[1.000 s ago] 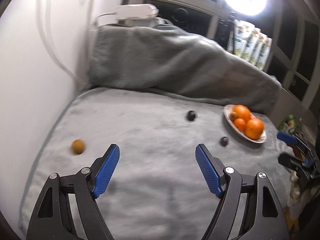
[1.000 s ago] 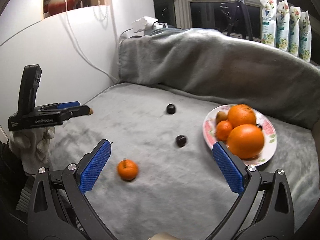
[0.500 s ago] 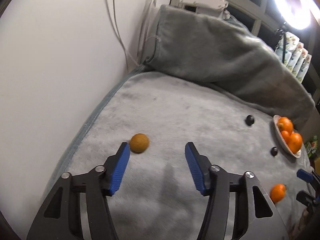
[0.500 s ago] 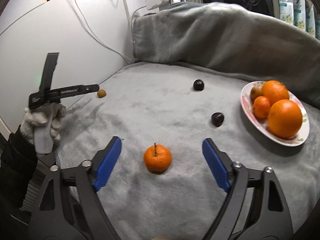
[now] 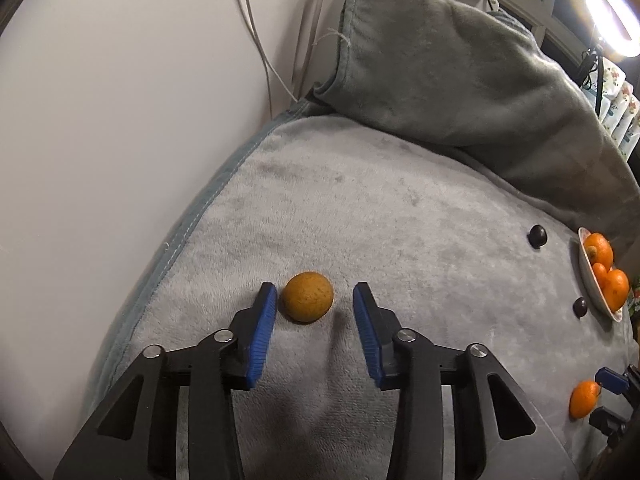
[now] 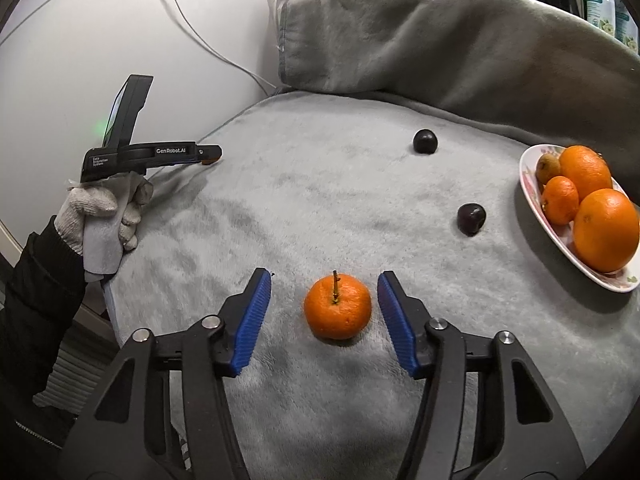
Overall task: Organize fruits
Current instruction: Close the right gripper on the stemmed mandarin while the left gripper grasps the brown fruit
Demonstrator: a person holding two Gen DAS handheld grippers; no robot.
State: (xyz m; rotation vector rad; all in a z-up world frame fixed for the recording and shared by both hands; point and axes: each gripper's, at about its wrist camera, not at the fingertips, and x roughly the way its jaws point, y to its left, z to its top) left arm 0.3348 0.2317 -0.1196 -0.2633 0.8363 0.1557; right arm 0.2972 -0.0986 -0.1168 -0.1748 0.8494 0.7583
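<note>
Both grippers' fingers spread wide: left gripper (image 5: 314, 308) flanks a round fruit (image 5: 307, 297), right gripper (image 6: 324, 308) a stem-up tangerine (image 6: 337, 307).

- Left gripper (image 5: 314, 300) has advanced; the brownish-orange fruit (image 5: 307, 296) now sits between its narrowed fingers (image 5: 262, 326).
- Right gripper (image 6: 324, 284) has closed in around the stemmed tangerine (image 6: 337, 307), untouched.
</note>
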